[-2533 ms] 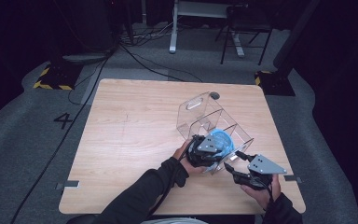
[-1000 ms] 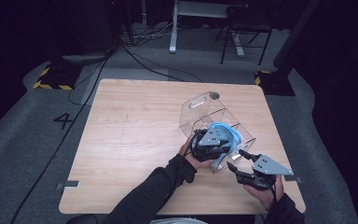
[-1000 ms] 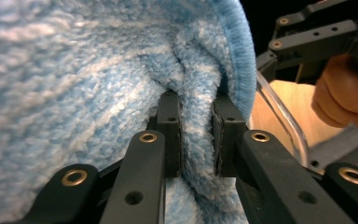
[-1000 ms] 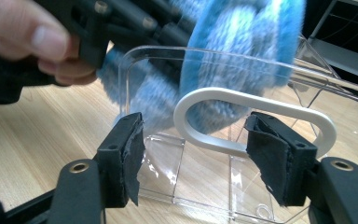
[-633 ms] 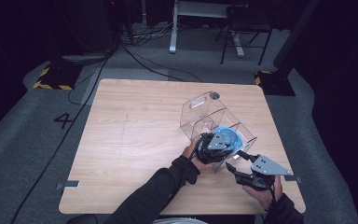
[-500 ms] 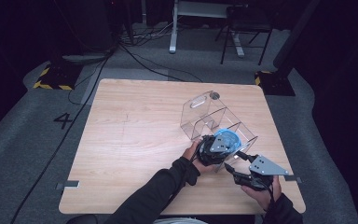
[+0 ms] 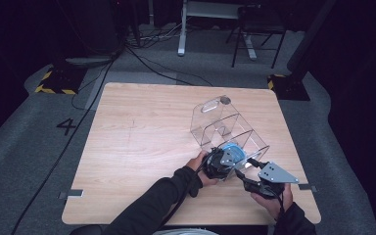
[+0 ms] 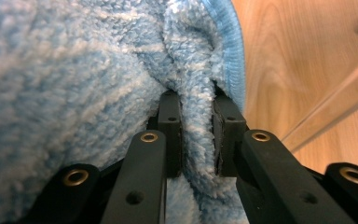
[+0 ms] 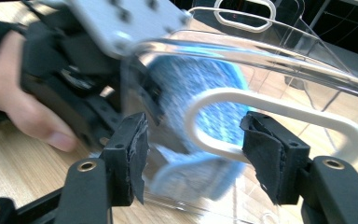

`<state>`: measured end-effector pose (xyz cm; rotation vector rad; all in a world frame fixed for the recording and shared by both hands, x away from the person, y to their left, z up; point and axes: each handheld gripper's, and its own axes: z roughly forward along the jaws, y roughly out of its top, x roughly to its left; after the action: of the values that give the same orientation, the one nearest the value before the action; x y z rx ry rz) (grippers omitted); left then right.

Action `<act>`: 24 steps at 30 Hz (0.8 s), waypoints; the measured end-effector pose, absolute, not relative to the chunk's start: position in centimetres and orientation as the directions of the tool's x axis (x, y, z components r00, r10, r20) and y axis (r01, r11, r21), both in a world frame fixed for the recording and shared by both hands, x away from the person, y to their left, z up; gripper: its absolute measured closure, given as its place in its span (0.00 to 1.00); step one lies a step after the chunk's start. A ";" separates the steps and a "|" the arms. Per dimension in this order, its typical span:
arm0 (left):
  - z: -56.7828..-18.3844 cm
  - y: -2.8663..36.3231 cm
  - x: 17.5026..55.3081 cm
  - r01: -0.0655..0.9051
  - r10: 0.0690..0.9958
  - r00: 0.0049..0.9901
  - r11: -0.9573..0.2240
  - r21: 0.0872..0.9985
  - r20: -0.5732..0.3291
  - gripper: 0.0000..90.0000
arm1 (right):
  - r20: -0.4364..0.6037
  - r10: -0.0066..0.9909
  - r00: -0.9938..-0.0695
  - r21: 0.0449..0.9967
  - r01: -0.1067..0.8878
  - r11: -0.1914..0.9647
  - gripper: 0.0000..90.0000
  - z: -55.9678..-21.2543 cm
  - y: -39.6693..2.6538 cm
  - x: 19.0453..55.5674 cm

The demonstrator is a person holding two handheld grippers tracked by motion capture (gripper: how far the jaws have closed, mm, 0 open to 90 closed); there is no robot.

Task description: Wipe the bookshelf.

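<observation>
A clear plastic box [image 7: 220, 120] with dividers stands tilted on the wooden table [image 7: 142, 132]. My left gripper [image 7: 223, 160] is shut on a fluffy blue cloth [image 7: 233, 148] and holds it at the box's near end. In the left gripper view the pads [image 8: 170, 130] pinch a fold of the cloth [image 8: 74, 70]. My right gripper [image 7: 243, 175] is at the box's near right corner. Its jaws have just been closing a little; in the right gripper view its fingertips [image 9: 191, 140] flank the white-rimmed handle opening [image 9: 279, 116] of the clear wall without pressing on it. Through that wall I see the cloth [image 9: 200, 79] and the left gripper [image 9: 74, 70].
The box's far end has a second handle cutout [image 7: 210, 105]. Bare tabletop stretches left of the box. Beyond the table are cables, a desk leg and a chair on the grey floor.
My left gripper has carried the blue cloth to the right and downward, deeper into the near end of the clear box. The right hand has stayed where it was.
</observation>
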<state>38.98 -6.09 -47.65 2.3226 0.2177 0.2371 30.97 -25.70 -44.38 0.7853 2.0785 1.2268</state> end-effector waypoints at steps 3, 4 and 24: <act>-45.9 -4.9 38.9 0.076 0.231 0.969 -0.609 0.790 0.085 0.86 | -0.185 0.739 -0.647 0.899 0.192 0.393 0.44 -44.4 -25.8 31.1; -45.1 -4.6 38.9 0.074 0.226 0.971 -0.582 0.809 0.073 0.86 | -0.188 0.739 -0.647 0.899 0.189 0.395 0.44 -44.4 -25.7 31.1; -48.4 -6.7 39.6 0.129 0.265 0.964 -0.544 0.829 0.024 0.86 | -0.191 0.747 -0.636 0.905 0.180 0.385 0.42 -44.3 -26.2 30.9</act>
<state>39.62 -6.71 -48.40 2.1511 0.2769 0.1803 30.89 -26.22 -44.28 0.7927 2.0522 1.2374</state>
